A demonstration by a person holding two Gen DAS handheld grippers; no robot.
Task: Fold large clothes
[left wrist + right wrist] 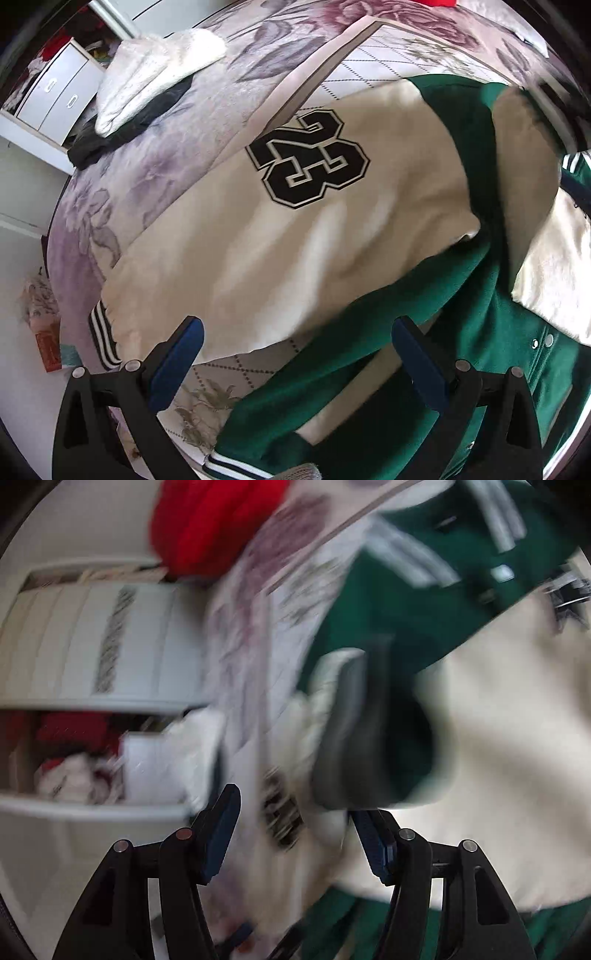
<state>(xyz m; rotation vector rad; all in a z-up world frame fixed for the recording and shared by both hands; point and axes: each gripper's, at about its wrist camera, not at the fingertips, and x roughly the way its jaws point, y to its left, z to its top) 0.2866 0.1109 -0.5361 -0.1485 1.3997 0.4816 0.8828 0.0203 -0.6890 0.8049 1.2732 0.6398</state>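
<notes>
Varsity jacket spread on bed, ahead of left hand-held gripper: jaws wide, empty. Right hand-held gripper: jaws wide, empty, view blurred. Advice: pinch sleeve cuff beyond left fingertip, fold flat across body.

I count one green-and-cream jacket, one white garment, one black garment, one red garment, and two drawers.

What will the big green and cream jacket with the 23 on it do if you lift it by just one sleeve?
The jacket would probably flop and unfold, since its cream sleeve already lies soft and wrinkled on the bed. It looks thick, so likely heavy for open tongs gripping one edge. The green body would probably drag behind.
</notes>
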